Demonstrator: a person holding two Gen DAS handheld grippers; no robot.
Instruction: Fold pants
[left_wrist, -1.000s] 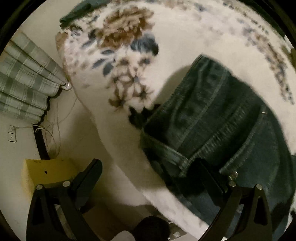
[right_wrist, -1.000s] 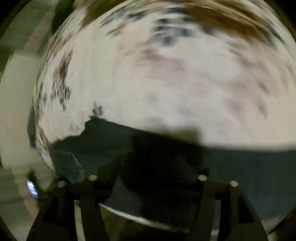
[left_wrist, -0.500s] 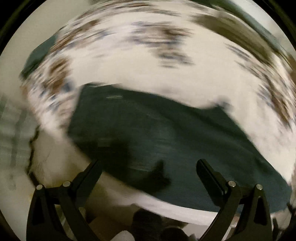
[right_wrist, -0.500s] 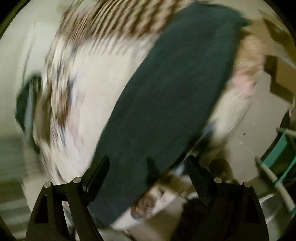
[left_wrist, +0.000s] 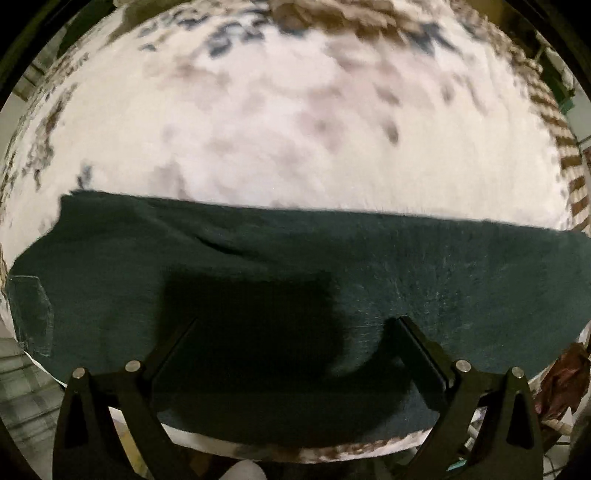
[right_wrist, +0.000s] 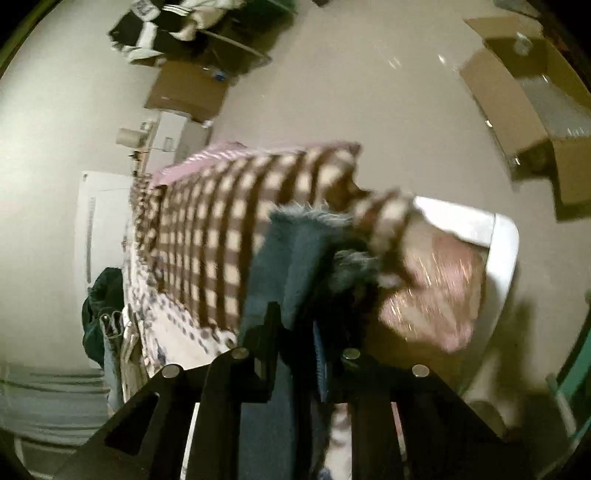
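Note:
Dark blue jeans (left_wrist: 295, 258) lie flat in a long band across the near edge of a white floral blanket (left_wrist: 295, 129). My left gripper (left_wrist: 295, 328) is open and empty, its fingers hovering just over the denim. In the right wrist view my right gripper (right_wrist: 306, 317) is shut on the frayed hem end of the jeans (right_wrist: 291, 266), which runs between the jaws and drapes forward over a brown checked blanket (right_wrist: 221, 229).
A pink cushion (right_wrist: 436, 288) and a white tub (right_wrist: 498, 251) lie right of the jeans hem. Cardboard boxes (right_wrist: 535, 110) stand on the floor. A dark garment pile (right_wrist: 103, 306) sits at the left. Striped curtain (left_wrist: 22, 398) shows at lower left.
My left gripper swung from the waistband end to face the middle of the jeans. My right gripper moved to the hem end and closed on it.

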